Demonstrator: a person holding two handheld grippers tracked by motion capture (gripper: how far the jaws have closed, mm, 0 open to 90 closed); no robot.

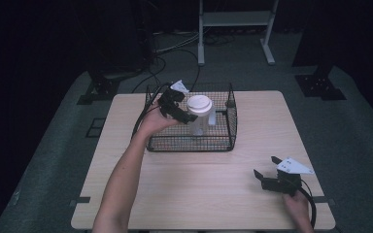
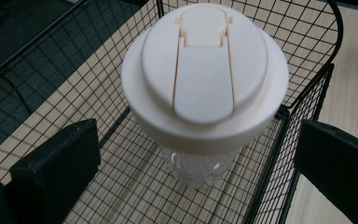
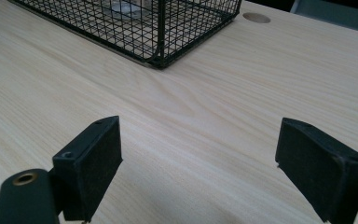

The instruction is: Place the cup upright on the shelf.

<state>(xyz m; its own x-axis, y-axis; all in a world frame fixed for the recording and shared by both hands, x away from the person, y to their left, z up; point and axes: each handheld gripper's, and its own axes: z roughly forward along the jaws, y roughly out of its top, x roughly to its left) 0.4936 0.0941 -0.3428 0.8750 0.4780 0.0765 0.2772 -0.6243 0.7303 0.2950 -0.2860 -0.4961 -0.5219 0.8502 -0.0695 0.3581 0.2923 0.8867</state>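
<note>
Pale wood table [image 1: 189, 194] on grey floor [image 1: 359, 131], dark room. Wire basket [image 1: 229, 127] at 12 holds a bottle [image 1: 199, 112]. Left gripper [image 1: 177, 110] wide around it; right gripper [image 1: 267, 174] wide at 4.

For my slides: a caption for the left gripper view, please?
Open left gripper poised above a white-lidded clear bottle standing in a black wire basket.

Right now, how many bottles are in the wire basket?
1. A clear bottle with a white lid stands upright inside the wire basket, just ahead of the open left gripper.
</note>
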